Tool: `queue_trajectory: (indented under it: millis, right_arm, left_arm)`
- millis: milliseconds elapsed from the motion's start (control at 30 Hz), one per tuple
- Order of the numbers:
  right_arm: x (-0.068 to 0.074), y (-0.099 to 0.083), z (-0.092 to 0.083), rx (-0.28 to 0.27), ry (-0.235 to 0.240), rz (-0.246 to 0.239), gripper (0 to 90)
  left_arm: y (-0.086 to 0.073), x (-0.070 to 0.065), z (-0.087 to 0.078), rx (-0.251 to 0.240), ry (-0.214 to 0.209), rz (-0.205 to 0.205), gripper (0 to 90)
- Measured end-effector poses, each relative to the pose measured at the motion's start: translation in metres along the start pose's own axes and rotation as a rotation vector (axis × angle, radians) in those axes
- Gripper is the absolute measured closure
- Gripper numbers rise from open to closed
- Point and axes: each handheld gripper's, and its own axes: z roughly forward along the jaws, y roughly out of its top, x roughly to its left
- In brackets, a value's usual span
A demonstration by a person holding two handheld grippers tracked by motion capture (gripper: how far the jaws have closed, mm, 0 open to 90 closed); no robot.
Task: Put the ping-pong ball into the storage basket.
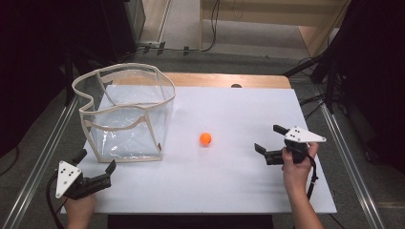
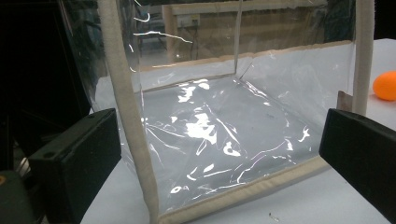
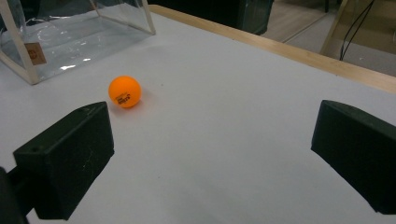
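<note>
Right gripper [image 1: 267,141]: jaws spread, facing ball [image 1: 205,139]; should be centring both jaws around it.
Left gripper [image 1: 94,162]: released, steadying near bag [image 1: 125,114].

One orange ball [image 1: 205,139], one clear bag [image 1: 125,114], two hand-held grippers.

Each bare-armed hand carries a black two-jaw tool: the left gripper [image 1: 97,160] and right gripper [image 1: 270,138] have blocky jaws, grey three-cornered plates with dark dots, and trailing black cables.
</note>
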Motion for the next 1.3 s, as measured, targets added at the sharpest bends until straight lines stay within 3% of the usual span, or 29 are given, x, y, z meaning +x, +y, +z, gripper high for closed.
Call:
queue_trajectory:
  millis: [733, 1300]
  right_arm:
    - [0.011, 0.03, 0.032, 0.056, 0.076, -0.044, 0.0]
    - [0.017, 0.046, 0.053, 0.122, 0.13, -0.032, 0.0]
  left_arm:
    - [0.0, 0.0, 0.0, 0.0, -0.002, 0.0, 0.0]
    - [0.0, 0.0, 0.0, 0.0, -0.003, -0.002, 0.0]
